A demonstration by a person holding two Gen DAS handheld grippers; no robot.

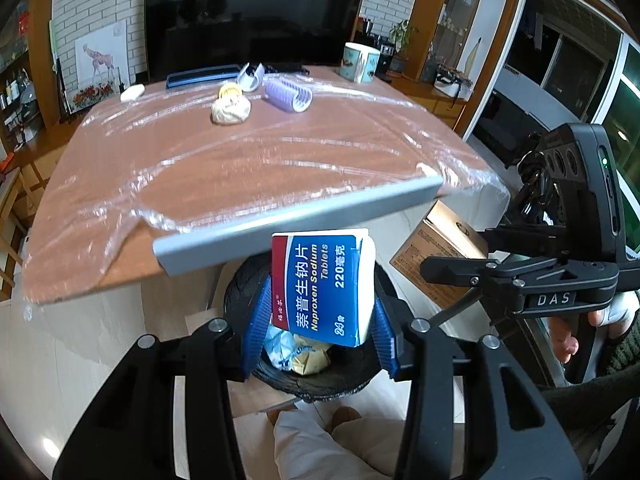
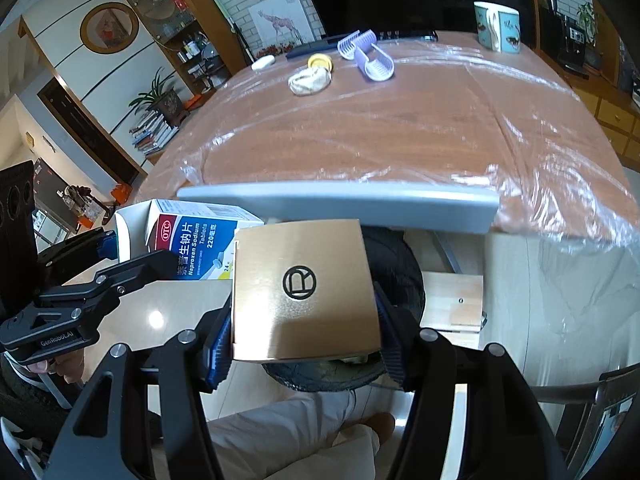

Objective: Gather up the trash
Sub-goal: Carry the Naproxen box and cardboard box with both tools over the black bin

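My left gripper (image 1: 318,330) is shut on a blue and white Naproxen tablet box (image 1: 322,286) and holds it right above a black trash bin (image 1: 304,376) on the floor, which has crumpled paper inside. My right gripper (image 2: 306,336) is shut on a gold cardboard box (image 2: 304,292) with a round R logo, also over the bin (image 2: 396,276). The tablet box (image 2: 196,246) shows to the left in the right wrist view. A crumpled paper ball (image 1: 231,110), a yellow cap (image 1: 230,90) and purple hair rollers (image 1: 288,96) lie on the far part of the table (image 1: 240,160).
The wooden table is covered in clear plastic film, with a grey strip (image 1: 296,224) at its near edge. A mug (image 1: 360,62), a white object (image 1: 133,92) and a dark tray (image 1: 200,78) stand at the far side. The person's legs (image 1: 336,444) are below.
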